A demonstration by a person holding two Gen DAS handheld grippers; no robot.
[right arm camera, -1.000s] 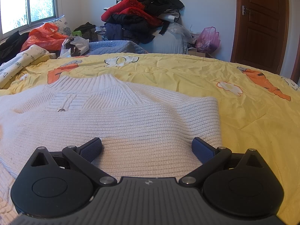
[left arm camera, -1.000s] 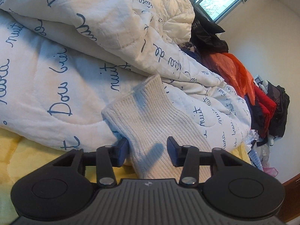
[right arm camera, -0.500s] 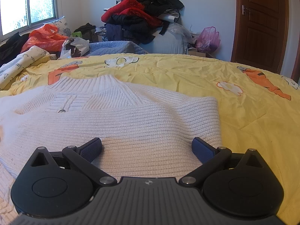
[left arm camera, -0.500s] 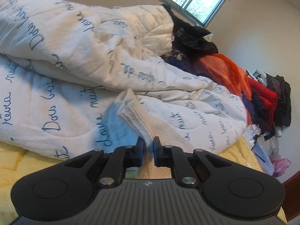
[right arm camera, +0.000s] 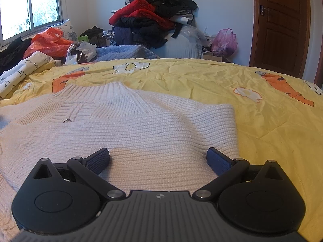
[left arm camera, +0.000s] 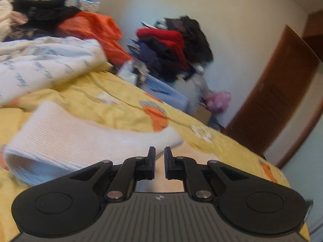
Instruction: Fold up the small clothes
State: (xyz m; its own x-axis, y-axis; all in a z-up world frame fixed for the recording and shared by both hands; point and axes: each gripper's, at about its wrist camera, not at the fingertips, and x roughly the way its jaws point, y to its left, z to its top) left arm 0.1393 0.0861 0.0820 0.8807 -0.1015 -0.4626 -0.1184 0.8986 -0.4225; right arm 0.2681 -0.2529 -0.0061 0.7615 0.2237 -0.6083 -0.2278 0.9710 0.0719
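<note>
Sleeve (left arm camera: 84,141) apparently pinched, left gripper (left arm camera: 159,154)

White ribbed knit sweater (right arm camera: 141,133) lies flat on the yellow bedsheet (right arm camera: 262,125), collar away, one sleeve (left arm camera: 76,141) lifted, curling over.

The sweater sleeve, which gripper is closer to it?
Left. The left gripper has its jaws shut on the sleeve. The right gripper hovers open over the sweater's body.
</note>
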